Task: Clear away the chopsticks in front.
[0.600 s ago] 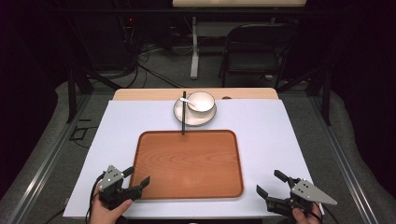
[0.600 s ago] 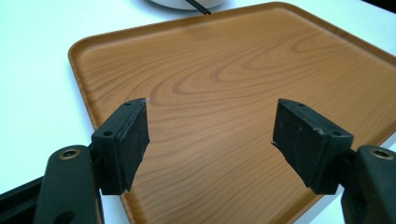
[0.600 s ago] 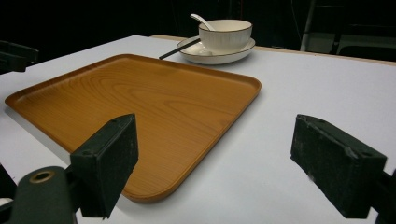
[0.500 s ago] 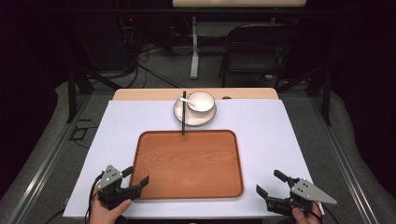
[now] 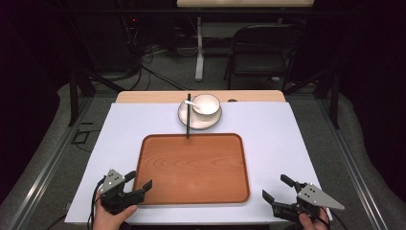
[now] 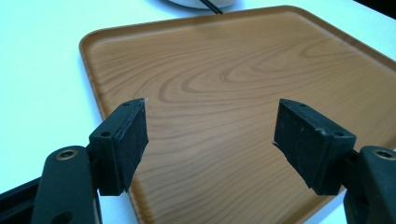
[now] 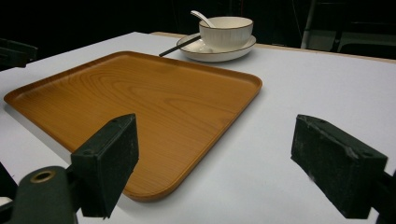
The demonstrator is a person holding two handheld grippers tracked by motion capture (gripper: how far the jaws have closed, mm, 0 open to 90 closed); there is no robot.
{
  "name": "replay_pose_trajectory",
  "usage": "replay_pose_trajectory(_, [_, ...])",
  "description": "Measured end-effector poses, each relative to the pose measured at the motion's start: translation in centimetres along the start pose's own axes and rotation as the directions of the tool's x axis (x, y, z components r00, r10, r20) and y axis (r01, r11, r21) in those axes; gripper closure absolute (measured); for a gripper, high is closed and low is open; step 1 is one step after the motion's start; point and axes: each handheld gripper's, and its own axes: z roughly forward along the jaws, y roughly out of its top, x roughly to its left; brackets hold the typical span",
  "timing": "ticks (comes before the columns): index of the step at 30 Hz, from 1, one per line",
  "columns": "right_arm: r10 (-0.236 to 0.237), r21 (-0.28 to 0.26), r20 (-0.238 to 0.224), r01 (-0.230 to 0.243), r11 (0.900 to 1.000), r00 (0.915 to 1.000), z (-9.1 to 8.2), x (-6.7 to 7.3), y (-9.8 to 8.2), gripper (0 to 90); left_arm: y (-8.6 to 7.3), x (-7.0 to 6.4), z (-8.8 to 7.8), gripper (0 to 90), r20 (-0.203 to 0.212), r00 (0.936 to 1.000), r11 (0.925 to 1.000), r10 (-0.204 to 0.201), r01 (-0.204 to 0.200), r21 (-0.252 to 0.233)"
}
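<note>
A bare wooden tray (image 5: 194,167) lies in the middle of the white table. Beyond its far edge a white bowl (image 5: 206,104) with a white spoon (image 5: 193,105) in it stands on a white plate (image 5: 210,119). Dark chopsticks (image 5: 188,117) lie across the plate's left side, their tips over the tray's far rim. My left gripper (image 5: 136,181) is open at the tray's near left corner, its jaws spread over the tray rim (image 6: 93,88). My right gripper (image 5: 276,187) is open on the table right of the tray's near right corner (image 7: 154,189), nothing between its jaws.
The white sheet (image 5: 282,139) covers the table, with bare margins left and right of the tray. A wooden strip (image 5: 143,97) shows at the table's far edge. Behind it a dark chair (image 5: 261,52) and floor cables (image 5: 158,72) stand in shadow.
</note>
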Motion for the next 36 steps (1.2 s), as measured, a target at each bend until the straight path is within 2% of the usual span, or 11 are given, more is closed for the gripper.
replay_pose_trajectory(3, [-0.001,0.000,0.000,0.001,1.000,1.0000,0.0,0.0,0.0,14.4,0.0,-0.2,0.2,25.8,-0.012,0.9998,0.9998,0.019,-0.019,0.009])
replay_pose_trajectory(9, [0.003,-0.001,-0.001,-0.003,1.000,1.0000,0.0,0.0,0.0,14.4,0.0,-0.2,0.3,30.3,-0.016,0.9999,0.9997,0.006,-0.006,0.023])
replay_pose_trajectory(14, [0.002,-0.001,-0.002,-0.002,1.000,1.0000,0.1,0.0,0.0,14.4,0.2,-1.1,0.6,34.0,-0.053,0.9949,0.9946,0.085,-0.082,0.063])
replay_pose_trajectory(15, [0.002,-0.001,-0.002,-0.002,1.000,1.0000,0.1,0.0,0.0,14.5,0.3,-1.0,0.7,34.5,-0.052,0.9957,0.9947,0.077,-0.073,0.073])
replay_pose_trajectory(18, [0.005,-0.002,0.001,-0.005,1.000,1.0000,0.1,0.0,0.0,14.4,0.9,-0.3,1.3,34.5,-0.009,1.0000,0.9938,0.000,0.001,0.111])
replay_pose_trajectory(19, [0.005,-0.002,0.001,-0.005,1.000,1.0000,0.1,0.0,0.0,14.4,0.9,-0.3,1.3,34.5,-0.009,1.0000,0.9938,0.000,0.001,0.111])
replay_pose_trajectory(25, [0.009,0.001,0.001,-0.009,1.000,1.0000,0.1,0.1,0.0,14.4,4.5,0.0,2.4,34.4,0.036,0.9993,0.9924,-0.010,0.006,0.123])
replay_pose_trajectory(28, [0.014,0.002,0.000,-0.014,1.000,0.9999,0.1,0.1,0.0,14.4,7.1,0.0,3.2,33.7,0.039,0.9992,0.9934,0.004,-0.008,0.115])
replay_pose_trajectory(29, [0.011,0.002,0.000,-0.011,1.000,0.9999,0.1,0.1,0.0,14.4,8.4,0.1,3.8,32.6,0.039,0.9992,0.9934,0.003,-0.007,0.115])
replay_pose_trajectory(30, [0.010,0.001,0.001,-0.010,1.000,1.0000,0.1,0.1,0.0,14.4,8.4,0.1,3.8,32.6,0.039,0.9992,0.9934,0.003,-0.007,0.115])
replay_pose_trajectory(36, [0.001,-0.002,0.001,-0.001,1.000,1.0000,0.1,0.0,0.0,14.4,11.6,0.5,6.0,32.5,0.077,0.9968,0.9898,-0.022,0.011,0.142])
